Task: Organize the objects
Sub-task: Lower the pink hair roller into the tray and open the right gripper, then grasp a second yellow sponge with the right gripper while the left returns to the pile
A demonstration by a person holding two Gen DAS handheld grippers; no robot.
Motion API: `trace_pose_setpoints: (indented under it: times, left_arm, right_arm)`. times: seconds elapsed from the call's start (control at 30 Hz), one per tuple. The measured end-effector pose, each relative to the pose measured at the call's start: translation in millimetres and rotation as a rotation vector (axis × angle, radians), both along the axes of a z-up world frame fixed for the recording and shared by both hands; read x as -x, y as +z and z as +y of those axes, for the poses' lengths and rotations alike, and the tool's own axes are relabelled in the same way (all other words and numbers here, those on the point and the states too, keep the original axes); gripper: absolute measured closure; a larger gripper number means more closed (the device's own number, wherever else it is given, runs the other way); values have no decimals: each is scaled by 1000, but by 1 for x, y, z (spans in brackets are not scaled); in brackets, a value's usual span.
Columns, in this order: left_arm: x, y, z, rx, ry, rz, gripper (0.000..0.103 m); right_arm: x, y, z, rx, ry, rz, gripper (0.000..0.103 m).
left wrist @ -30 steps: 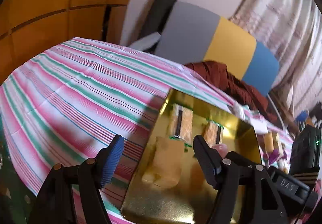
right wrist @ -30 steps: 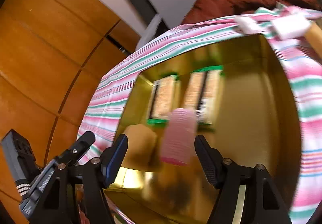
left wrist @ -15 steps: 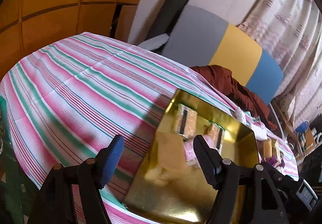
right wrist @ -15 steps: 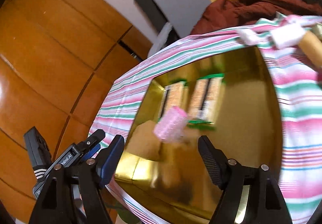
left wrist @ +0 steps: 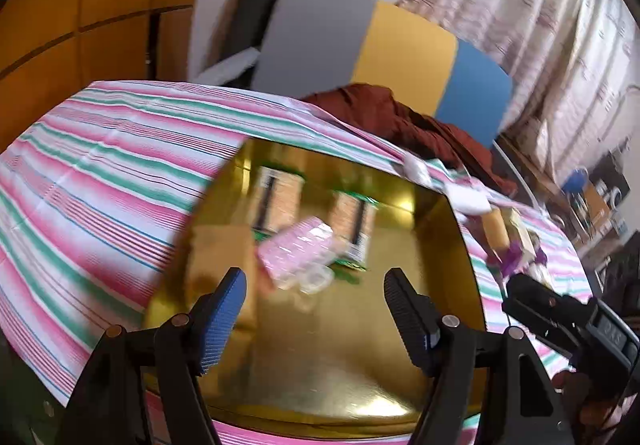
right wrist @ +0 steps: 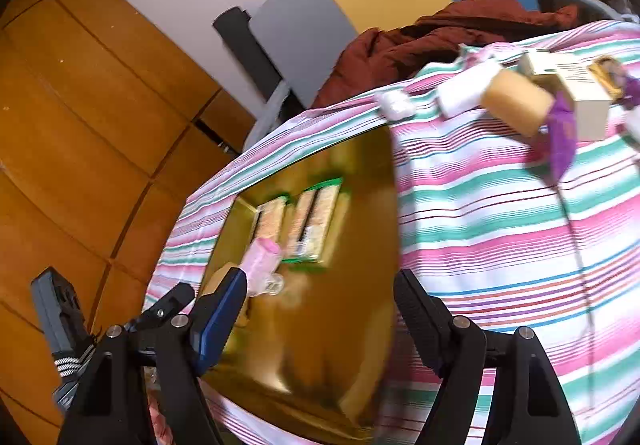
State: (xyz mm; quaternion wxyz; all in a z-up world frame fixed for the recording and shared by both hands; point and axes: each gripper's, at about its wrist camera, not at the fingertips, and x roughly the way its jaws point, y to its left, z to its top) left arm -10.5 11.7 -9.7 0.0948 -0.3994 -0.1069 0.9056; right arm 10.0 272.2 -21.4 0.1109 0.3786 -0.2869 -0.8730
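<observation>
Left gripper (left wrist: 314, 309) spread wide, nothing between jaws. Right gripper (right wrist: 318, 309) jaws just been opening, empty too.

Pink hair roller (left wrist: 298, 251) lies in gold tray (left wrist: 340, 365), just before two green-edged packets (left wrist: 278, 201), beside tan block (left wrist: 218, 249); long axis slanted, clear end toward grippers.

Likely next: right gripper swings to far cluster, tan cylinder (right wrist: 516, 101); approach square across its long axis, avoid purple wrapper (right wrist: 562, 129).

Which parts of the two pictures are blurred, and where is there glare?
Left wrist view: the gold tray and the pink packet in it are smeared by motion, with a bright glare patch near the tray's front edge; the fingers are sharp. Right wrist view: the tray and the tan roll on the striped cloth are blurred; edges bend from fisheye.
</observation>
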Motion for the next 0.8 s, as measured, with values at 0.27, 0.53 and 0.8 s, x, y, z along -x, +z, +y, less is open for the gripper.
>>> trace_pose_setpoints:
  times: [0.27,0.53,0.8]
  left_arm:
    - [-11,-3,54,-18,-183,-25,30]
    - [-28,-6,118,33,-365,-43,30]
    - [-43,-9,168,86,-519,-53,30]
  right_arm:
    - [-14,-5,39,-48,-83,2,26]
    - [-35,-25,110,-135,-246,-51,26]
    - [-57,-35,191,-280,-448,-79,17]
